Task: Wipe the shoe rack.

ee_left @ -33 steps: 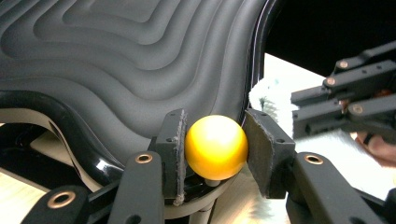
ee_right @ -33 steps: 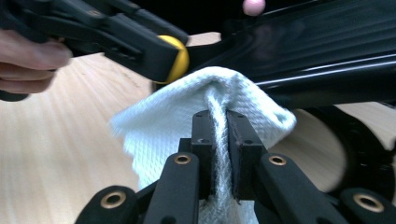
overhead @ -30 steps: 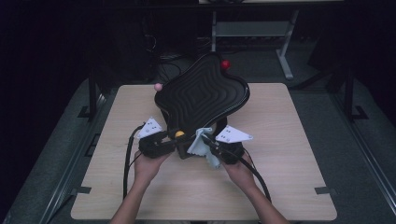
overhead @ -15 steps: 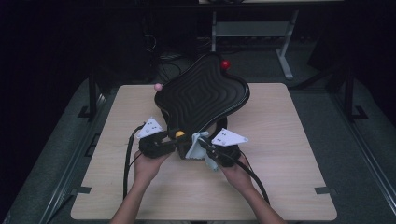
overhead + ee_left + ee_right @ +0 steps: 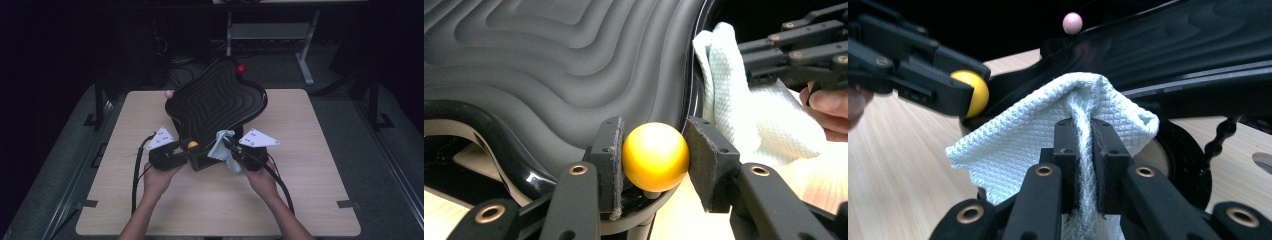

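Observation:
A black tray (image 5: 215, 102) with stepped wavy ridges stands tilted on a stand at the table's middle. Small balls sit on its rim: yellow (image 5: 192, 144), pink (image 5: 169, 93) and red (image 5: 241, 69). My left gripper (image 5: 190, 151) is shut on the yellow ball (image 5: 655, 156), with both pads pressed on its sides. My right gripper (image 5: 227, 145) is shut on a pale waffle-weave cloth (image 5: 1038, 130), which drapes over its jaws against the tray's near rim (image 5: 1198, 45). The left gripper view has the cloth (image 5: 744, 115) just right of the ball.
The wooden table (image 5: 310, 200) has bare room in front and to both sides of the tray. The tray's black round base (image 5: 1188, 160) sits under its rim. Cables trail from both grippers toward the person. A metal frame (image 5: 300, 45) stands behind the table.
My right gripper has shifted slightly farther up and right along the tray's near rim, carrying the cloth. The left gripper and the yellow ball stayed put.

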`<state>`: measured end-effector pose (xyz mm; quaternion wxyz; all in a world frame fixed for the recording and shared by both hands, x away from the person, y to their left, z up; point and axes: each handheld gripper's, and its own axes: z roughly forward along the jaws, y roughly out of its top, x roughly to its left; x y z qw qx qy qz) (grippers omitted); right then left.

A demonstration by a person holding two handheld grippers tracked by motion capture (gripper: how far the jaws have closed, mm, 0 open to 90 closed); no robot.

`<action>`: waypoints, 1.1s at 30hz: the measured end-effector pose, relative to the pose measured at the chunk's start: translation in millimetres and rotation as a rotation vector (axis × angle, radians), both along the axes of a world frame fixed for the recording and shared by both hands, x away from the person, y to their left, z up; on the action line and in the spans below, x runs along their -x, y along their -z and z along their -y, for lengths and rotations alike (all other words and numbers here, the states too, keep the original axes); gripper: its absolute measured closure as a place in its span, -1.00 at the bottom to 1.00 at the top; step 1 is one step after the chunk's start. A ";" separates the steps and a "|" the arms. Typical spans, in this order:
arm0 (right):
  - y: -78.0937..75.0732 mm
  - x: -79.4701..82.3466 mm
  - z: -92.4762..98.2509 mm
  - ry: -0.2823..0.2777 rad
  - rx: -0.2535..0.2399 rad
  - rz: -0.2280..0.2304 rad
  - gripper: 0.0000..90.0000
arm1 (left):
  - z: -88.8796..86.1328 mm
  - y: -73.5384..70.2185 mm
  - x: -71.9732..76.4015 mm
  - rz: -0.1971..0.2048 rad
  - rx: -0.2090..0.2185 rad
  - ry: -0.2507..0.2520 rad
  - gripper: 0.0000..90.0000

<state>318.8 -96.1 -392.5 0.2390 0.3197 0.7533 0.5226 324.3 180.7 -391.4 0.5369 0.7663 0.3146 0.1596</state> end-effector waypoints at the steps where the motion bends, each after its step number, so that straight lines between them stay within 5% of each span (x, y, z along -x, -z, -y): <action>1: -0.3 0.0 -2.3 -0.002 0.000 0.000 0.83 | -0.4 0.3 0.1 -0.001 0.003 0.000 0.34; 6: 4.0 5.9 -15.3 -0.040 0.034 0.015 0.82 | -3.4 0.5 0.6 -0.001 0.005 0.004 0.34; 14: -9.0 -4.9 12.6 0.045 0.003 0.018 0.82 | -5.2 0.4 3.2 0.002 0.002 0.008 0.34; 21: -1.0 0.9 -3.9 -0.010 0.017 0.004 0.82 | -8.1 0.1 3.6 0.001 0.000 0.012 0.34; 27: -11.4 -3.4 17.6 0.064 -0.007 0.021 0.82 | -8.5 0.5 4.9 0.002 0.005 0.014 0.34; 33: -1.5 4.2 -12.5 -0.022 0.029 0.013 0.82 | -10.1 0.1 4.1 -0.002 0.003 0.014 0.34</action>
